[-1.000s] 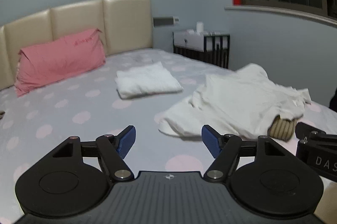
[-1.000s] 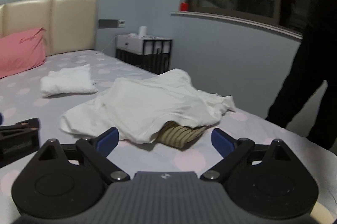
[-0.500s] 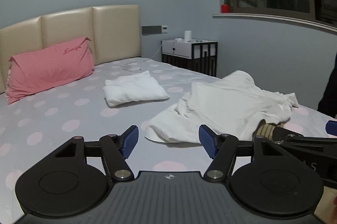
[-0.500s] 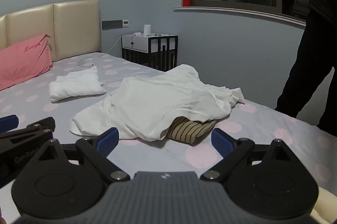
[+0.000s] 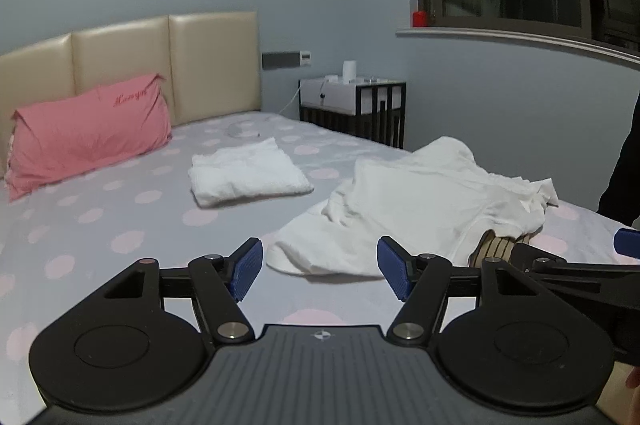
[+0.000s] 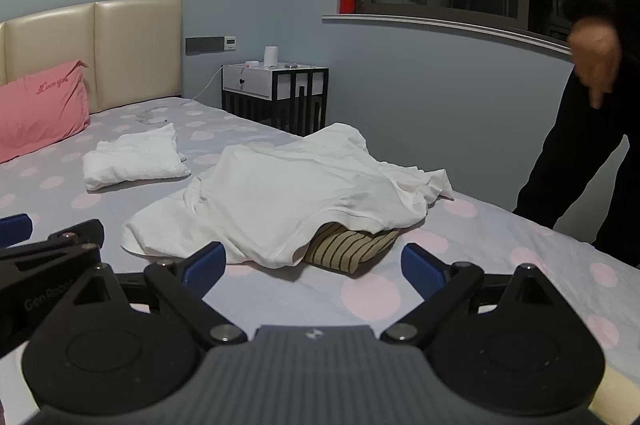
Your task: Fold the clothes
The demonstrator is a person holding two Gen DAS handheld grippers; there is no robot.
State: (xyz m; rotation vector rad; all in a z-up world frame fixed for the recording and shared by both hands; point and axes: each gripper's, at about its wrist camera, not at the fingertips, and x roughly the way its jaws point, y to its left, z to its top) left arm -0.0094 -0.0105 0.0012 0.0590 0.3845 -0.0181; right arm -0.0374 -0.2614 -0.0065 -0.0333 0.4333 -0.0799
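A crumpled white shirt (image 5: 424, 213) (image 6: 296, 197) lies loose on the bed, draped over a brown striped garment (image 6: 348, 245) (image 5: 494, 251) that pokes out at its near edge. Farther back rests a folded white garment (image 5: 246, 177) (image 6: 134, 163). My left gripper (image 5: 320, 269) hovers open just short of the shirt's near hem, nothing between its blue pads. My right gripper (image 6: 314, 265) is open wide in front of the striped garment, also holding nothing. Each gripper shows at the edge of the other's view.
The bed (image 5: 100, 225) has a grey sheet with pink dots, a pink pillow (image 5: 88, 133) and a beige headboard (image 5: 160, 65). A black-and-white nightstand (image 6: 276, 93) stands beside it. A person in dark clothes (image 6: 592, 129) stands at the right bedside, one hand hanging.
Both views tilted up slightly, showing more wall and window. The left gripper's jaws narrowed a little. The person's hand came into the right wrist view at the upper right.
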